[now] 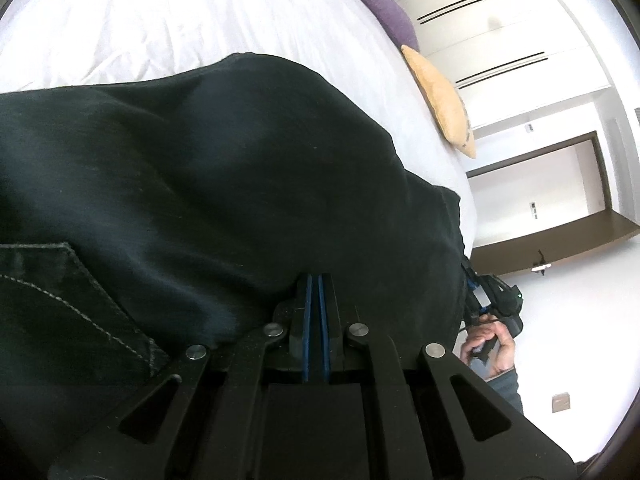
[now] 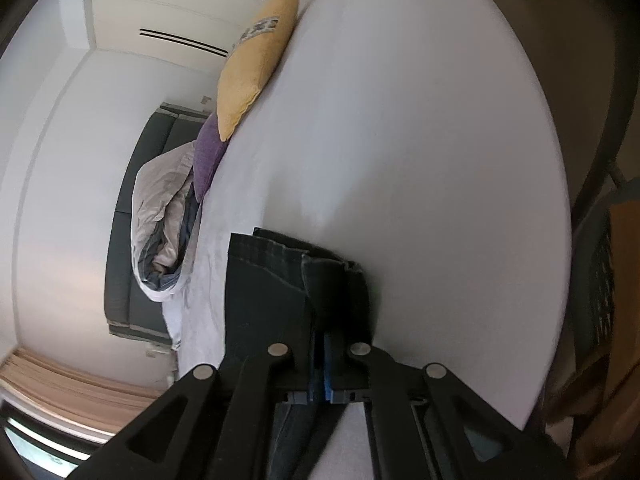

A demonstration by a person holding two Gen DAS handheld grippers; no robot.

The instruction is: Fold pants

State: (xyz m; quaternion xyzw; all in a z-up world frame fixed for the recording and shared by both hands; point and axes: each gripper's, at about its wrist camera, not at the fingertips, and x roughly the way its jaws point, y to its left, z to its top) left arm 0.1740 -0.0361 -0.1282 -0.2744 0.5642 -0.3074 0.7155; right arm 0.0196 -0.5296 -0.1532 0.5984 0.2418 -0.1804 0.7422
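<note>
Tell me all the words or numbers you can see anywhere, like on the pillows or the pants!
No text here can be read.
Yellow pillow: a grey printed patch, too blurred to read.
Black pants: only stitching shows, no label.
Purple pillow: plain, no writing.
Small wall plates by the doorway: too small to read.

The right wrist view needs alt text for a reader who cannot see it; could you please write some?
The right gripper is shut on the hem end of dark pants over a white bed. A yellow pillow and a purple pillow lie along the bed's far edge.
</note>
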